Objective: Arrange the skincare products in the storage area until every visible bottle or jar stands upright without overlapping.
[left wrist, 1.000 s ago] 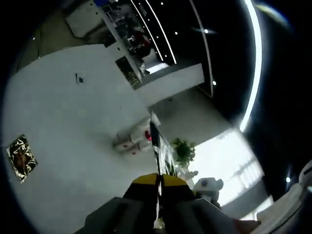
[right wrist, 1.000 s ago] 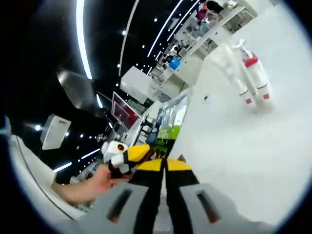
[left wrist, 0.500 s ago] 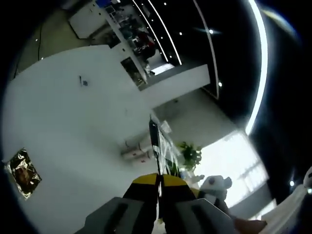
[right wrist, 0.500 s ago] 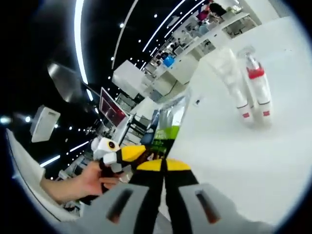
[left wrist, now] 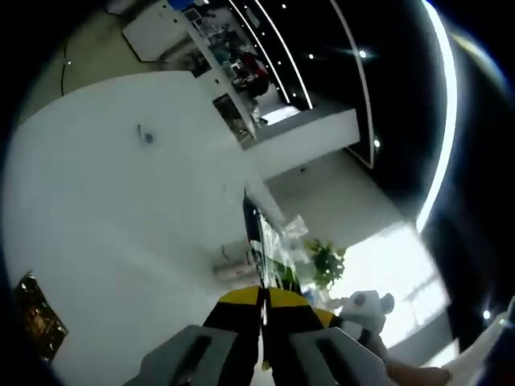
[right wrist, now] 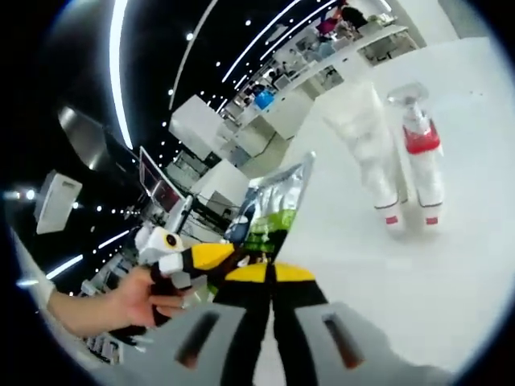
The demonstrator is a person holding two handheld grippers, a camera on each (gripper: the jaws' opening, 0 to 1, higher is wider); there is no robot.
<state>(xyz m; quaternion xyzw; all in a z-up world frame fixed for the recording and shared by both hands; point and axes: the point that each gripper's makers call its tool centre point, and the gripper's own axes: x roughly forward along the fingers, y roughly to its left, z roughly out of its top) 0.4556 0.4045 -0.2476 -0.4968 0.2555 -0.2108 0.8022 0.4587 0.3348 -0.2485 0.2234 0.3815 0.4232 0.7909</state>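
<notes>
Right gripper view: the right gripper (right wrist: 272,269) pinches the lower edge of a shiny silver sachet with a green label (right wrist: 273,211), and the left gripper (right wrist: 211,257) grips it alongside. Ahead and right, two white bottles with red bands (right wrist: 402,165) stand on the white table (right wrist: 451,273). In the left gripper view, the left gripper (left wrist: 264,295) is clamped on the sachet's edge (left wrist: 264,249).

Bright white table (left wrist: 121,209) glares; ceiling light strips (right wrist: 117,56) streak, edges warped.
</notes>
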